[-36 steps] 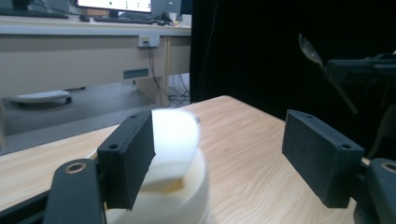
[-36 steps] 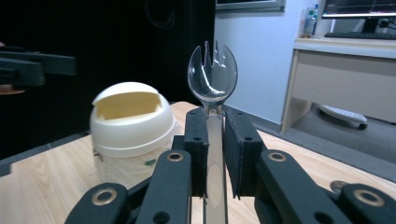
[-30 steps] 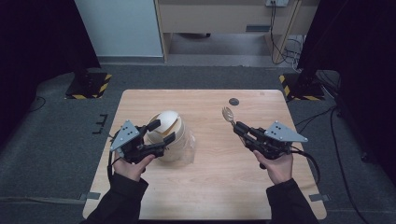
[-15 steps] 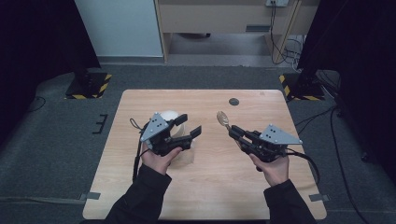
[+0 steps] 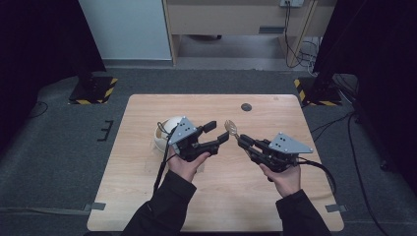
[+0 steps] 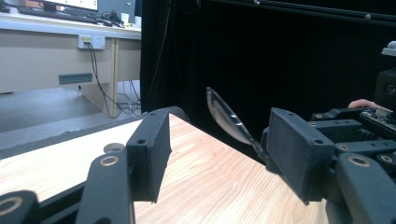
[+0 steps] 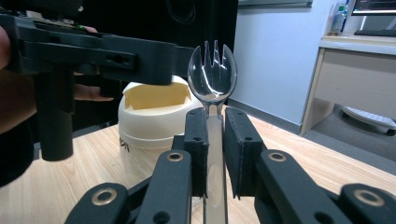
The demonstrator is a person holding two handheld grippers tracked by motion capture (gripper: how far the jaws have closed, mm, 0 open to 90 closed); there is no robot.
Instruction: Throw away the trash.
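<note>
Above the middle of the wooden desk (image 5: 147, 196), a person holds two tools nose to nose. The right tool (image 7: 215, 140) is clamped on the handle of a clear plastic spork (image 7: 212, 74), bowl and tines raised toward the left tool (image 5: 216, 135), whose jaws stand wide apart just beside the spork's head. In the left gripper view the spork (image 6: 229, 119) rises between those spread jaws, touching neither. A cream, lidded container (image 7: 152, 114) sits on the desk behind the left tool, near the person's left hand (image 5: 189, 164).

The step appears to be a handover. To do it well, the left tool likely needs to close on the neck below the bowl, square to the handle, before the right lets go; the smooth, thin plastic could twist or slip if pinched off-centre.
</note>
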